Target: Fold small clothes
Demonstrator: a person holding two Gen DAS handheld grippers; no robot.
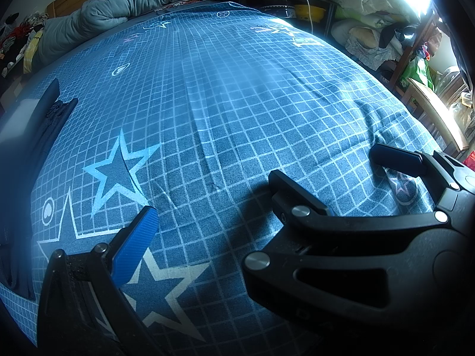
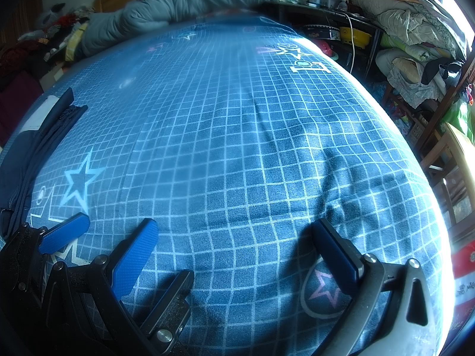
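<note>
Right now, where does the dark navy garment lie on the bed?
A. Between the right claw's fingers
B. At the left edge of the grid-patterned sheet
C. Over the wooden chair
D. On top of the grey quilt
B: the dark navy garment lies at the left edge of the sheet, clear of both open claws.

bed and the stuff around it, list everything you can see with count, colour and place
bedsheet: 1, blue with white grid and stars, covers the bed
dark garment: 1, navy, flat at the bed's left edge
quilt: 1, grey-green, bunched at the far end
bedding pile: several pieces, pale, stacked at right
yellow bowl: 1, on the dark shelf at far right
left gripper: 1, black with blue pads, open, low over the sheet
right gripper: 1, black with blue pads, open, beside it
</note>
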